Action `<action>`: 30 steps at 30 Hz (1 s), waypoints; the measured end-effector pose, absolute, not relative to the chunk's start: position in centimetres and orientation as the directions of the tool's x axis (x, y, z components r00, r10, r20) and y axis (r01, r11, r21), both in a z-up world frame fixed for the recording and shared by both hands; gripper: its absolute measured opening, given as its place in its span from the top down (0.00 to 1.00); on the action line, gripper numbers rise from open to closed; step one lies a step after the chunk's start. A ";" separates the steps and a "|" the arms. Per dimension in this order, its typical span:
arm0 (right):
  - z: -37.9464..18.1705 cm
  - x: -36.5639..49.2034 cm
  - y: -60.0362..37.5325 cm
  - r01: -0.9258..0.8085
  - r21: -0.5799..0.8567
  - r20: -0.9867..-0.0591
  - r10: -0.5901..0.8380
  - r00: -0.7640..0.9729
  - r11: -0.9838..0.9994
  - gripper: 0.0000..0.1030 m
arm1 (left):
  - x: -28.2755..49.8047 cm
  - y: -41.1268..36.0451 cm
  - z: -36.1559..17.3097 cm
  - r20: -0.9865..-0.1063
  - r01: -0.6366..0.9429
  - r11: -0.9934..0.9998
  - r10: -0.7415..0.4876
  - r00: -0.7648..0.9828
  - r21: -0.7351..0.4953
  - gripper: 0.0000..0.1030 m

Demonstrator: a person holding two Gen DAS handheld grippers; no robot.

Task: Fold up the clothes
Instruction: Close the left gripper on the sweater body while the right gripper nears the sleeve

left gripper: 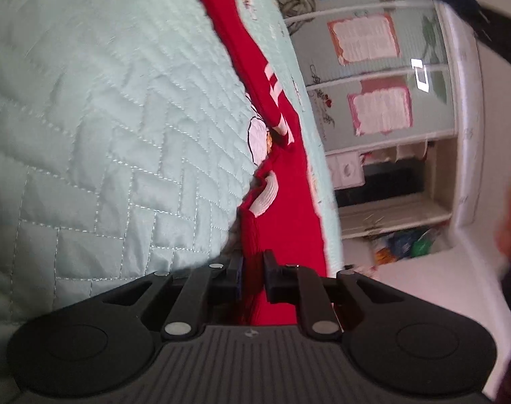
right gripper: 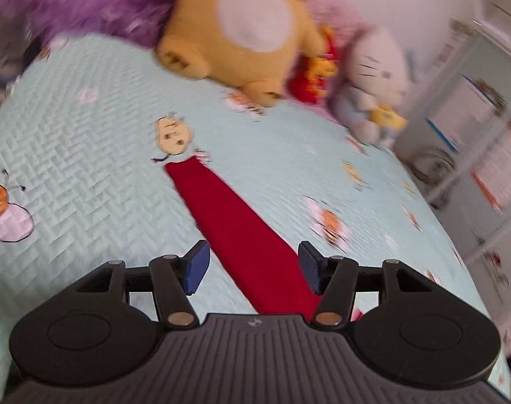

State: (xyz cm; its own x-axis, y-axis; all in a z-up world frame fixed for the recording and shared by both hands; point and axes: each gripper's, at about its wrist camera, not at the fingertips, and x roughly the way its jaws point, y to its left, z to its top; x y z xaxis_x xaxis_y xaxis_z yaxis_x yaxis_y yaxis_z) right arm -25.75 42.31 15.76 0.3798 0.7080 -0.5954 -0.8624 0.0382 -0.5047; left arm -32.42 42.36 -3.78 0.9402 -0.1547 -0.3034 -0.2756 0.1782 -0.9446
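A pale mint bedspread [left gripper: 97, 128], quilted in a stitched herringbone pattern and slightly crinkled, fills the left of the left wrist view, and a smooth red garment [left gripper: 282, 202] with a white ribbed collar and white stripes runs along it in a long bunched band. The left gripper [left gripper: 252, 271] has its black fingers drawn close together with a fold of that red cloth pinched between them, the fabric gathered into fine vertical pleats at the bite. Farther right stands a pale cabinet [left gripper: 383, 107] with pink-bordered papers on its glass doors. In the right wrist view the same bedspread [right gripper: 87, 168] carries little printed bees and cartoon faces, and a flat, tapering strip of the red garment [right gripper: 235, 229] lies on it, passing between the fingers of the right gripper [right gripper: 254, 267]. Those fingers, faced with ridged blue pads [right gripper: 197, 266], stand wide apart and hold nothing, hovering low over the cloth. At the head of the bed sit a fluffy purple cushion [right gripper: 80, 3], a yellow plush bear [right gripper: 242, 23] with a round white belly, and a white plush cat [right gripper: 376, 77], all blurred.
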 end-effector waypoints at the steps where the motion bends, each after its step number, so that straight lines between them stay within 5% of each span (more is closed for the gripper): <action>1: 14.8 -26.0 43.7 -0.860 -0.511 -0.609 0.701 0.372 0.012 0.43 | -32.5 42.6 -4.1 -0.284 -0.263 0.138 -0.163 0.945 -0.955 0.85; 7: 10.8 -27.3 48.2 -0.868 -0.493 -0.658 0.678 0.327 -0.060 0.43 | -32.8 43.6 -4.9 -0.215 -0.223 -0.013 -0.207 0.954 -0.975 0.82; 13: 12.6 -26.5 45.9 -0.913 -0.401 -0.619 0.713 0.328 0.072 0.43 | -32.8 43.7 -4.6 -0.227 -0.232 0.005 -0.237 0.945 -0.973 0.81; 22: 16.6 -22.7 30.9 -0.738 -0.330 -0.547 0.517 0.658 0.589 0.33 | -31.2 42.3 -1.8 -0.405 -0.320 0.325 -0.242 0.882 -0.890 0.82; 30: 10.5 -20.0 17.2 -0.474 -0.056 -0.725 0.291 0.625 0.879 0.33 | -30.4 40.3 0.3 -0.513 -0.346 0.556 -0.175 0.840 -0.756 0.81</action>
